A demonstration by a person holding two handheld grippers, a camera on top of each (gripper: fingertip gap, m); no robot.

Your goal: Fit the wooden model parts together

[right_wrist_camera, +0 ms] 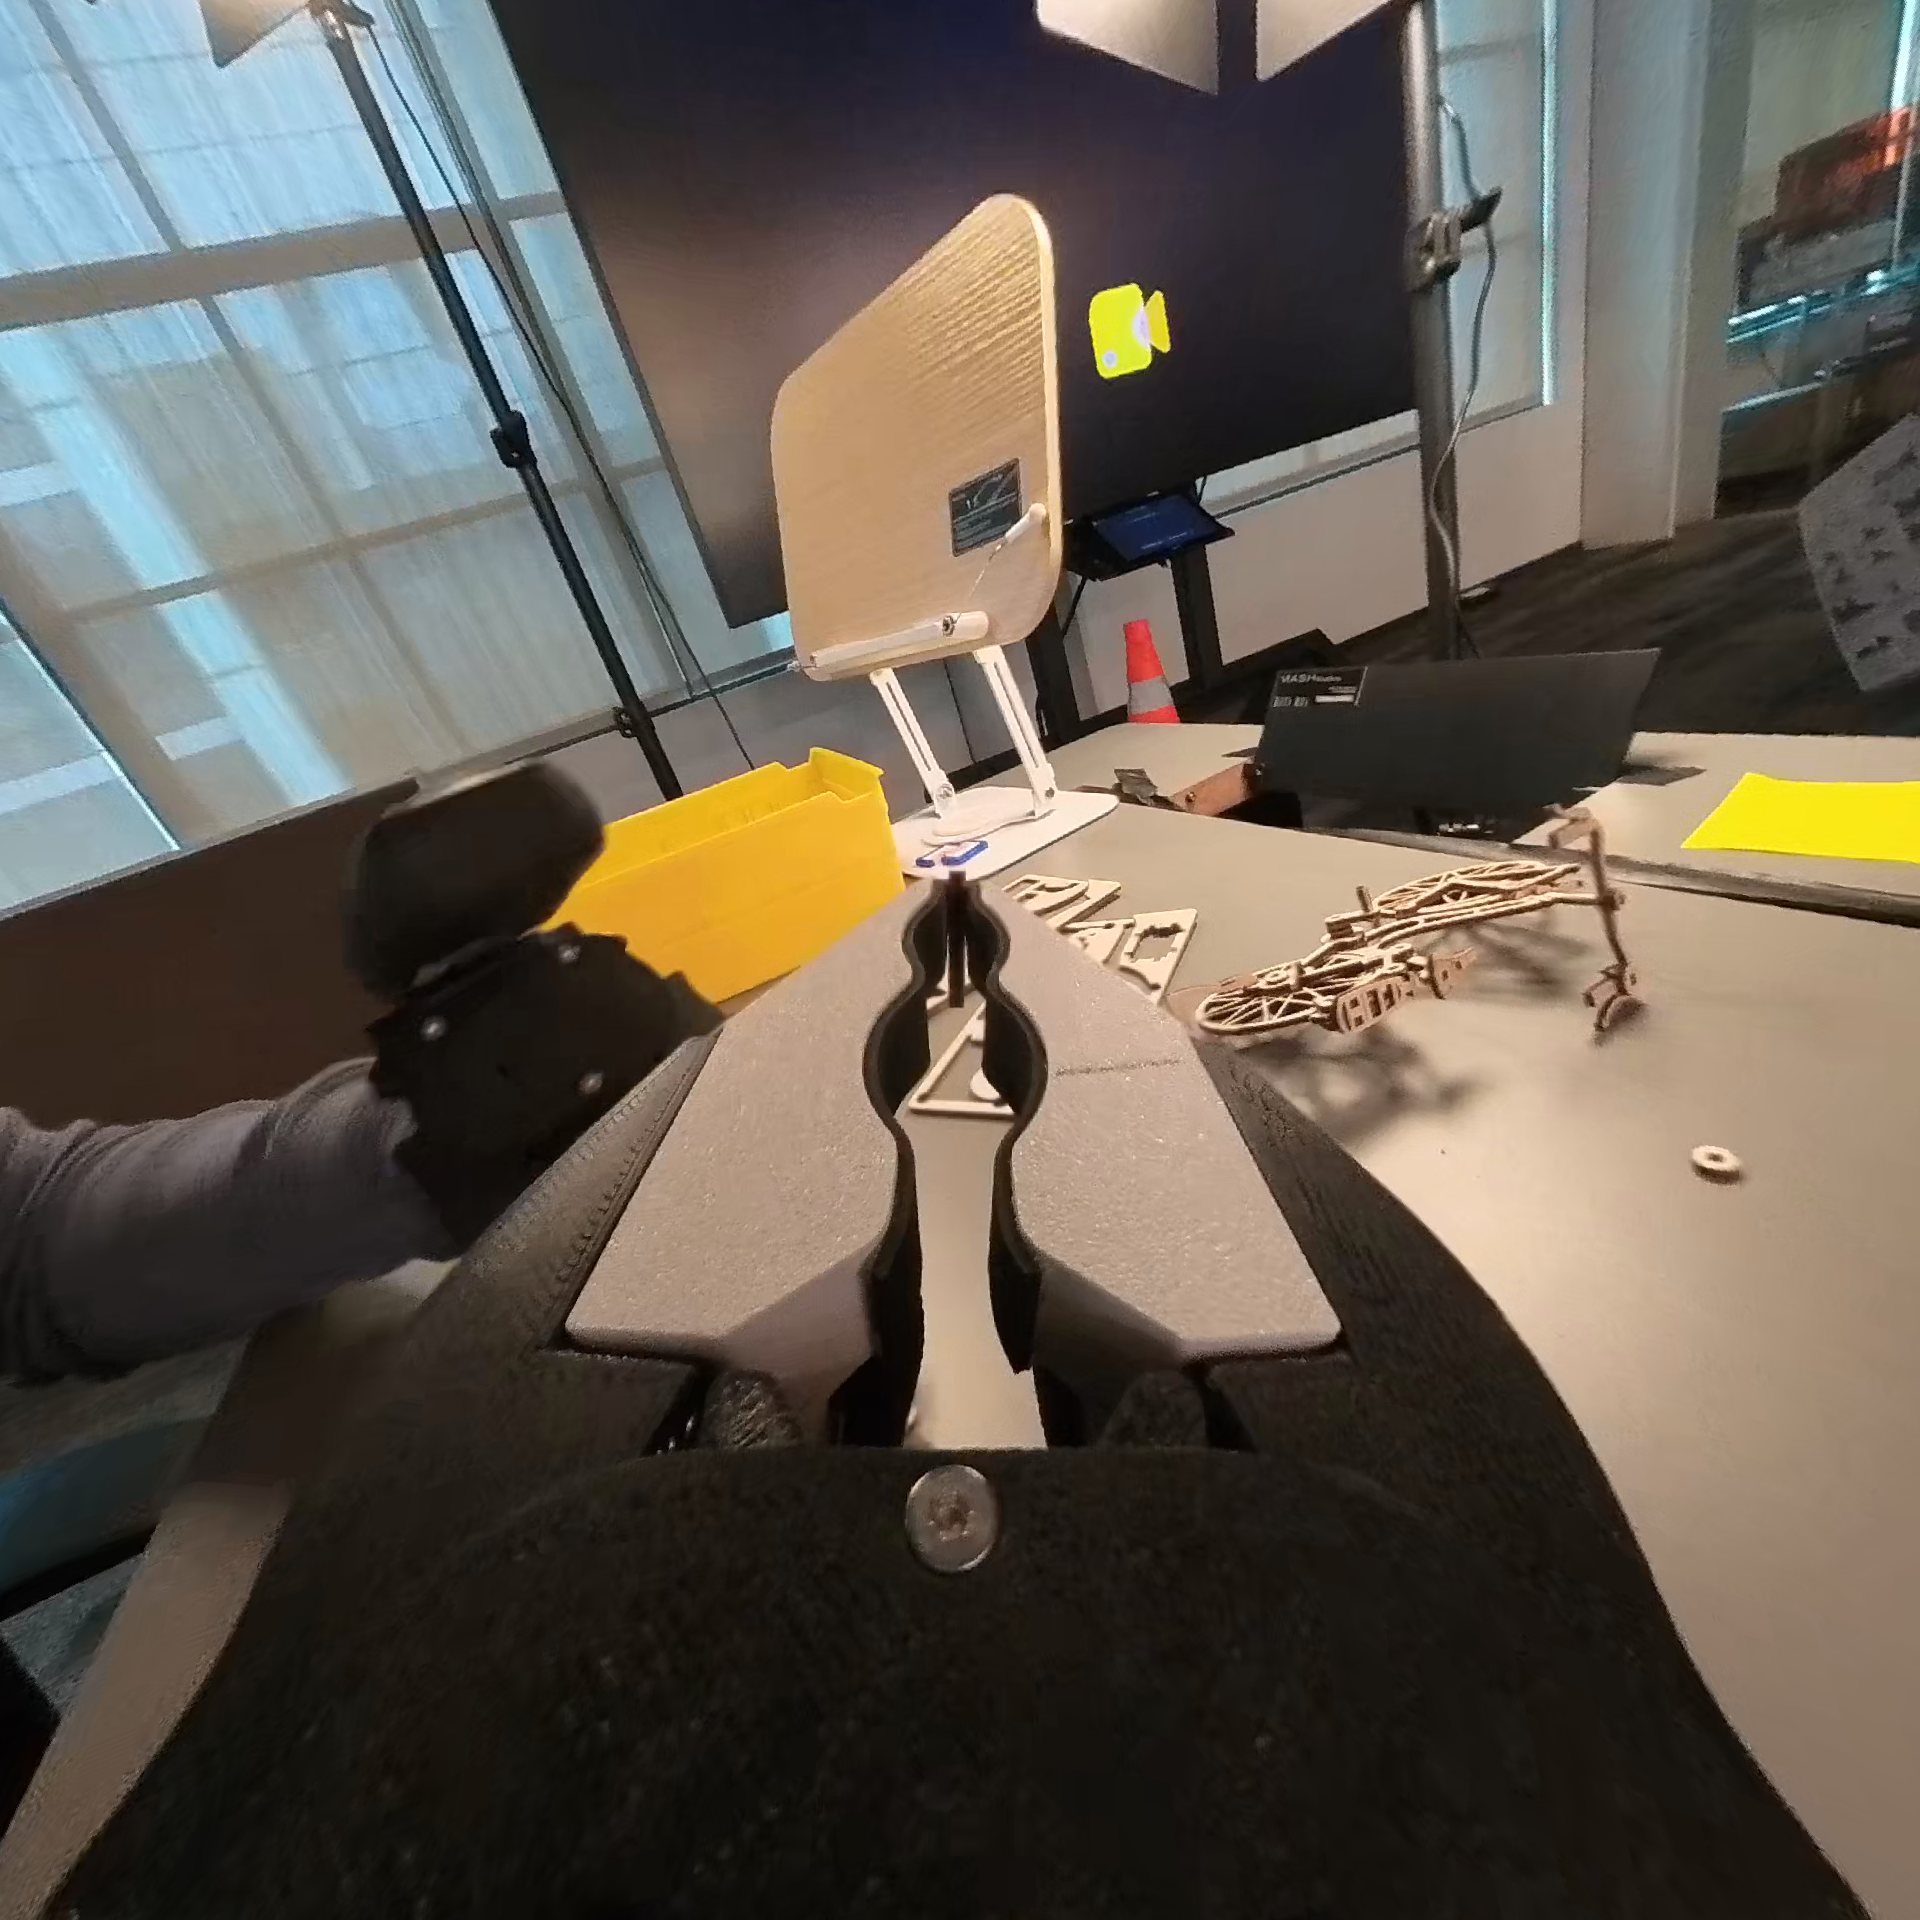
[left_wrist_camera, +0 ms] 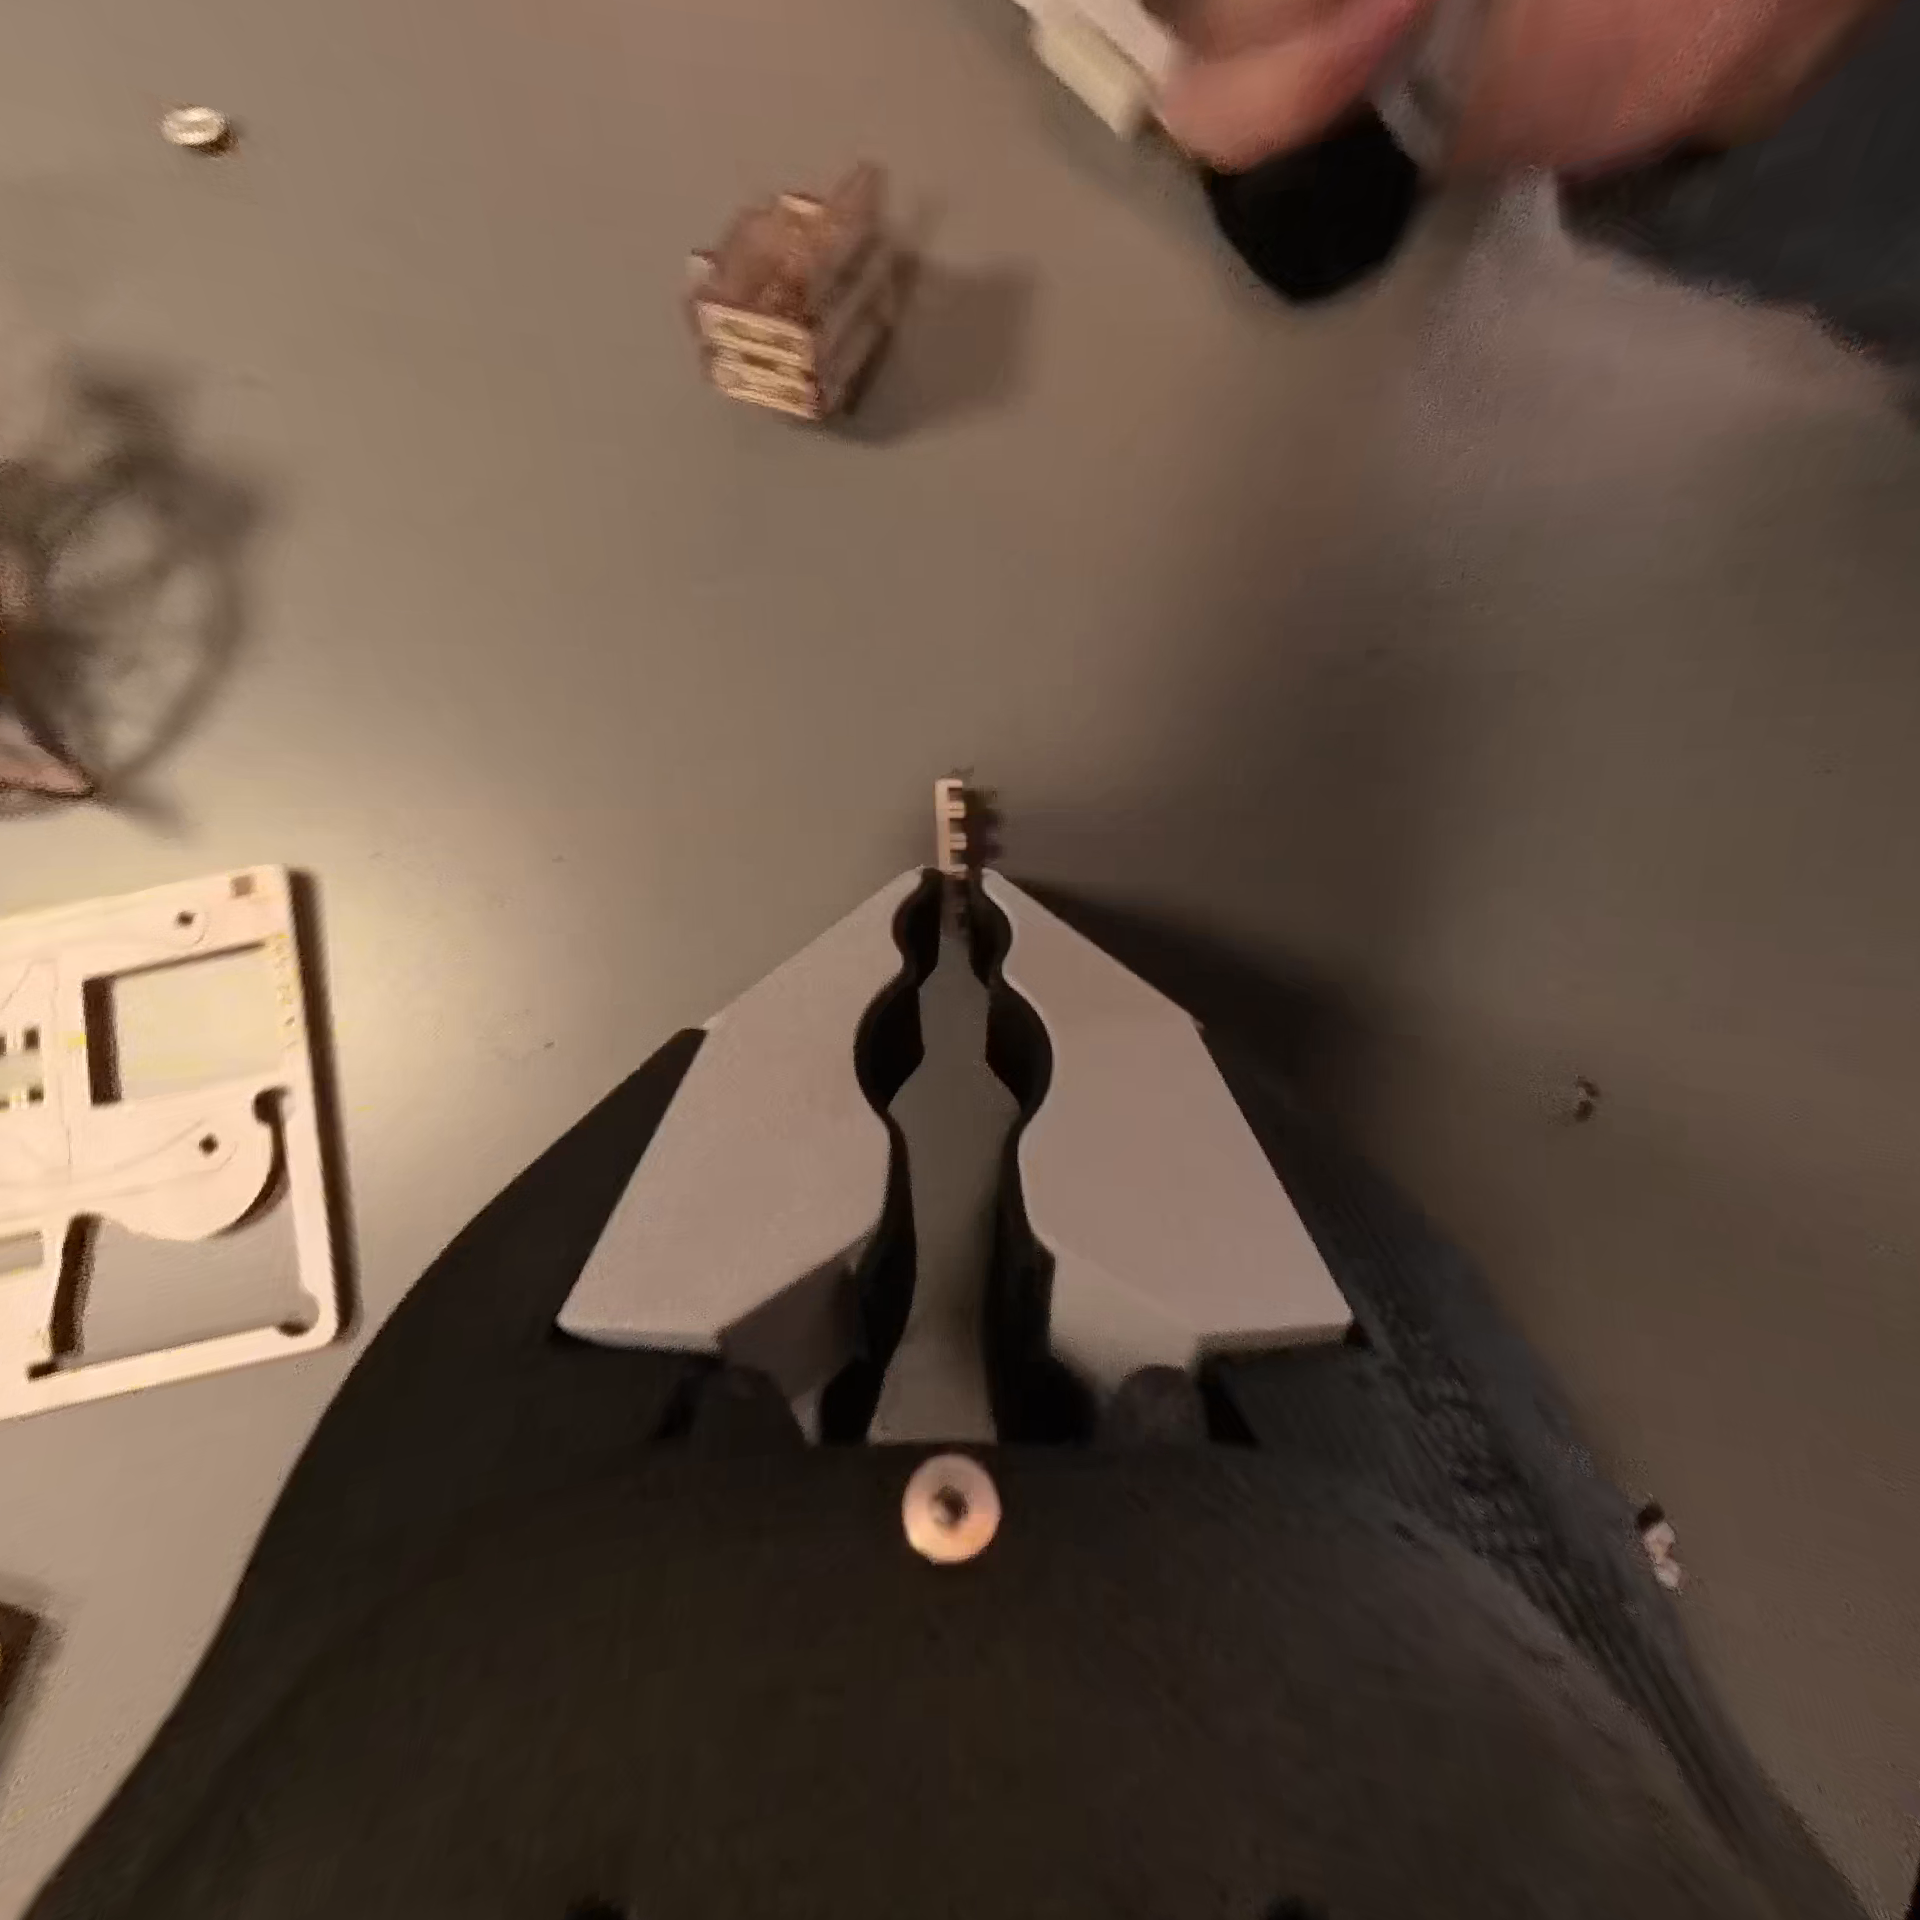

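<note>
In the left wrist view my left gripper [left_wrist_camera: 961,881] is shut on a small pale toothed wooden piece [left_wrist_camera: 954,826], which sticks out past the tips just above the grey table [left_wrist_camera: 1247,675]. A small wooden block assembly [left_wrist_camera: 795,301] stands farther ahead. In the right wrist view my right gripper [right_wrist_camera: 954,914] is shut on a thin dark flat piece [right_wrist_camera: 954,951], seen edge-on between the pads and held above the table. A wooden bicycle model [right_wrist_camera: 1382,966] lies to its right. The left gripper's black body [right_wrist_camera: 488,935] shows at the left; its fingers are hidden there.
A cut-out wooden sheet [left_wrist_camera: 156,1132] lies at the left, and more sheets [right_wrist_camera: 1122,925] lie ahead of the right gripper. A yellow bin [right_wrist_camera: 727,883], a white tablet stand [right_wrist_camera: 925,436], a black laptop [right_wrist_camera: 1455,738], yellow paper [right_wrist_camera: 1818,821] and a washer [right_wrist_camera: 1716,1162] are on the table. My right fingertips sit around 15 cm from my left ones. From the right gripper's tips to the washer [right_wrist_camera: 1716,1162] is close to 20 cm. The left camera catches it too, in the left wrist view [left_wrist_camera: 208,138].
</note>
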